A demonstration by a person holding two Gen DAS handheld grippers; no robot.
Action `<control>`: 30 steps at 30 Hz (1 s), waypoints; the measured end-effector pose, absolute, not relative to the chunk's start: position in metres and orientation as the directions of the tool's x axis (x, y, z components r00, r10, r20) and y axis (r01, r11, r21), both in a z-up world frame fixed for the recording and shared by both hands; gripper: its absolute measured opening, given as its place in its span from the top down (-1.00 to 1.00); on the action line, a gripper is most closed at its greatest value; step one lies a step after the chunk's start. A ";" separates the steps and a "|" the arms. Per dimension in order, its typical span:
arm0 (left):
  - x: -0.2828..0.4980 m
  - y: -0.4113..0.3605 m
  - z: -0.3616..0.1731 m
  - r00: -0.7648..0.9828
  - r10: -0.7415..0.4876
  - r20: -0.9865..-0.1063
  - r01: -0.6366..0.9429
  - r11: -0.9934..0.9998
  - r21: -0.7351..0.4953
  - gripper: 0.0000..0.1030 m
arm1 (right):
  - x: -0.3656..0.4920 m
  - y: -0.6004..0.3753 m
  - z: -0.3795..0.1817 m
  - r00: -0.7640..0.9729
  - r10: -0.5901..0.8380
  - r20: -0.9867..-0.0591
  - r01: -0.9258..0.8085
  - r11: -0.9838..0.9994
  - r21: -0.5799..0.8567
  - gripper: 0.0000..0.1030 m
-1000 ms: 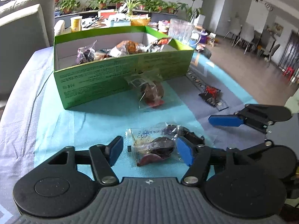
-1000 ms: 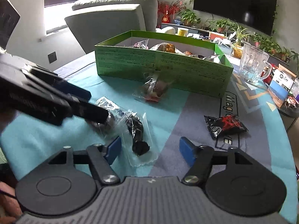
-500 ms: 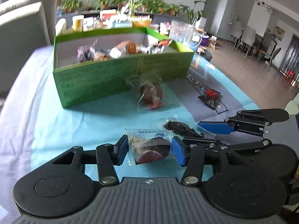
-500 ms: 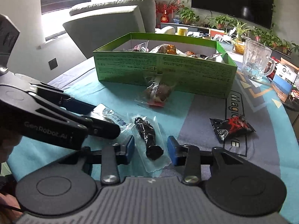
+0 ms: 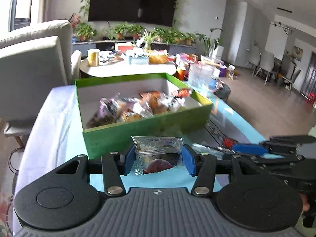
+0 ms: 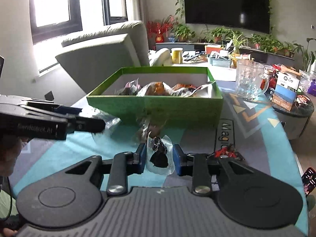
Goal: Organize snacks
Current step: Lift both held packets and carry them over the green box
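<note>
My left gripper (image 5: 159, 159) is shut on a clear snack packet (image 5: 158, 154) with a dark red sweet inside, held above the table in front of the green box (image 5: 142, 128). My right gripper (image 6: 159, 158) is shut on a clear packet with a black snack (image 6: 159, 154), also lifted near the box (image 6: 177, 110). The box holds several wrapped snacks (image 6: 158, 88). A clear packet with a brown snack (image 6: 150, 130) lies on the table against the box front. The left gripper shows at the left of the right wrist view (image 6: 98, 125).
A black-and-red packet (image 6: 227, 152) lies on the blue mat (image 6: 79, 148) at the right. A glass jug (image 6: 249, 81) and a small carton (image 6: 287, 88) stand right of the box. A grey chair (image 5: 29, 75) stands to the left.
Both grippers closed on their packets and lifted them off the table, moving up and toward the green box. The box interior now shows from above.
</note>
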State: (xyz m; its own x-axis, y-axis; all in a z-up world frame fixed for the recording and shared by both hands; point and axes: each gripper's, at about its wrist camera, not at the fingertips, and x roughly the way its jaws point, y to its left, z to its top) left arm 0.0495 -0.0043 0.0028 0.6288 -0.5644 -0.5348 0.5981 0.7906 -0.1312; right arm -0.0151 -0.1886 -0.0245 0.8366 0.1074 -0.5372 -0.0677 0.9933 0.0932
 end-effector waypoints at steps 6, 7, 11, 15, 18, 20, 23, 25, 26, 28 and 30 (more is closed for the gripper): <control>0.067 -0.002 0.017 0.677 -0.541 -0.499 0.566 0.816 -0.117 0.07 | -0.012 -0.197 -0.015 0.857 0.102 -0.506 -0.057 0.993 0.105 0.63; 0.070 -0.002 0.019 0.682 -0.540 -0.492 0.563 0.818 -0.117 0.07 | -0.010 -0.197 -0.012 0.862 0.101 -0.496 -0.054 0.993 0.108 0.63; 0.085 -0.005 0.028 0.709 -0.531 -0.465 0.545 0.830 -0.117 0.07 | -0.002 -0.199 0.004 0.893 0.095 -0.441 -0.054 0.993 0.106 0.63; 0.099 -0.010 0.035 0.719 -0.534 -0.444 0.540 0.832 -0.127 0.06 | 0.013 -0.199 0.022 0.923 0.089 -0.373 -0.062 0.994 0.086 0.63; 0.109 -0.014 0.037 0.724 -0.533 -0.438 0.539 0.833 -0.123 0.06 | 0.026 -0.200 0.029 0.936 0.089 -0.340 -0.066 0.995 0.080 0.63; 0.116 -0.018 0.036 0.725 -0.531 -0.438 0.538 0.834 -0.120 0.06 | 0.035 -0.202 0.032 0.940 0.087 -0.331 -0.065 0.995 0.079 0.63; 0.127 -0.021 0.034 0.725 -0.527 -0.443 0.532 0.837 -0.125 0.06 | 0.050 -0.204 0.034 0.943 0.088 -0.322 -0.064 0.994 0.083 0.63; 0.135 -0.023 0.031 0.722 -0.525 -0.451 0.528 0.839 -0.132 0.06 | 0.059 -0.204 0.035 0.942 0.092 -0.321 -0.066 0.994 0.089 0.63; 0.137 -0.024 0.030 0.721 -0.523 -0.455 0.525 0.840 -0.134 0.06 | 0.065 -0.205 0.035 0.942 0.093 -0.323 -0.067 0.994 0.092 0.63; 0.144 -0.026 0.027 0.719 -0.518 -0.462 0.520 0.843 -0.136 0.06 | 0.073 -0.206 0.032 0.940 0.094 -0.329 -0.066 0.993 0.096 0.63; 0.150 -0.028 0.024 0.719 -0.513 -0.470 0.514 0.847 -0.137 0.04 | 0.081 -0.207 0.029 0.937 0.096 -0.337 -0.065 0.993 0.102 0.63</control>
State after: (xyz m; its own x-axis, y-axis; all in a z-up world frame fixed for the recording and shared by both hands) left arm 0.1497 -0.0276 0.0238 0.7186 -0.5126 -0.4700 0.5143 0.8466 -0.1371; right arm 0.0812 -0.2069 0.0293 0.9365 0.0965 -0.3371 -0.0654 0.9926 0.1023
